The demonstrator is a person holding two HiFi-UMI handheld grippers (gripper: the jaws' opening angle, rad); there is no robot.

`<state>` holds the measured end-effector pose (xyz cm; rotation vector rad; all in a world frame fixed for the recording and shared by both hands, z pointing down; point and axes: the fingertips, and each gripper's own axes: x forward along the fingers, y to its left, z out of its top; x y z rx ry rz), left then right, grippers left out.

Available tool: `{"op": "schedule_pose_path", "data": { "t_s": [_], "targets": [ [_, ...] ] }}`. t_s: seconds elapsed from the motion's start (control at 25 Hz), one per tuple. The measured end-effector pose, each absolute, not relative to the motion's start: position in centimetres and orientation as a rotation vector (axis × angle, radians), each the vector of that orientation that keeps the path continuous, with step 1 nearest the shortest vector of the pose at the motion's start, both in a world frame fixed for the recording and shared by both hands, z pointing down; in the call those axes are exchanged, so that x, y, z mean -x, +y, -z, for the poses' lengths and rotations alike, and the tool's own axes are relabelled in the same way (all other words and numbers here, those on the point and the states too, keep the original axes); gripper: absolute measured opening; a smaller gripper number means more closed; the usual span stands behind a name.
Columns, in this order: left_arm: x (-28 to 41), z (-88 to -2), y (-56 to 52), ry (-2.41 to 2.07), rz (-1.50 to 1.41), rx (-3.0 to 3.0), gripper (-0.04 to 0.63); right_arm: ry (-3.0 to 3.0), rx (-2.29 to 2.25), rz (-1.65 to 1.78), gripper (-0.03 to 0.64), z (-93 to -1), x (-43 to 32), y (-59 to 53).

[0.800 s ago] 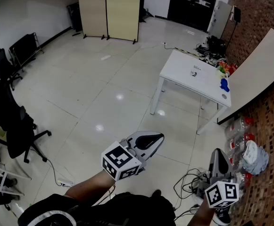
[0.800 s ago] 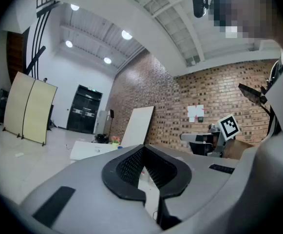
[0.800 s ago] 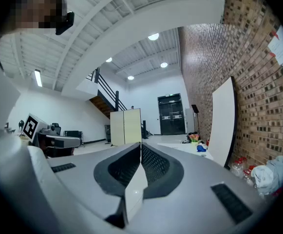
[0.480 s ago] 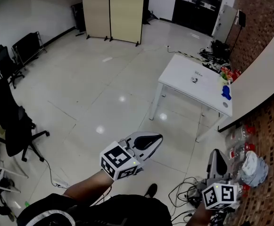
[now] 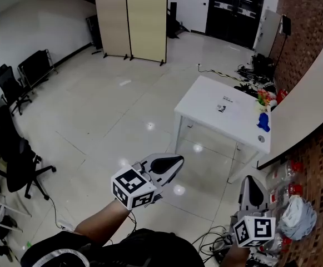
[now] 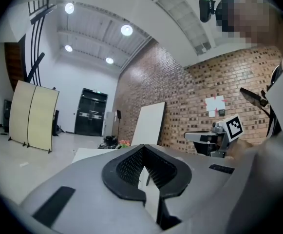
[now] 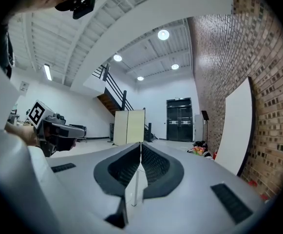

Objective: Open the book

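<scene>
Your left hand-held gripper (image 5: 171, 162) and right hand-held gripper (image 5: 252, 187) are both closed, empty, held level. The white bench (image 5: 203, 102) stands well ahead; opening the book has not begun.

Bright ceiling lamps (image 6: 126, 30) mirror on the glossy floor (image 5: 105, 110); edges bend.

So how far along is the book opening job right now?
Nothing looks done yet. In hand: nothing; the left tool and right tool are both shut and empty, held level above the floor, apart from the white table. A small flat printed item lies on that table, too small to tell whether it is the book. Left: get to the table, find the book, open its cover.
</scene>
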<state>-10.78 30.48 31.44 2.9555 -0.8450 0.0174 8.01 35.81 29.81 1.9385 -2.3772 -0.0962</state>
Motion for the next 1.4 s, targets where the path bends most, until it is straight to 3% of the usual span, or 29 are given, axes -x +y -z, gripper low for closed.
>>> {"op": "schedule_pose_path", "data": {
  "t_s": [0.72,1.4],
  "targets": [
    [3.3,-33.2,10.1,-0.838,-0.027,-2.907,-0.003,-2.334,-2.038,-0.015,0.002,-31.2,-16.5,16.8],
    [-0.1,-32.6,-8.2,-0.636,-0.014,-2.969,-0.004,-2.272,-2.074,-0.035,0.002,-30.7,-17.3,-2.0]
  ]
}}
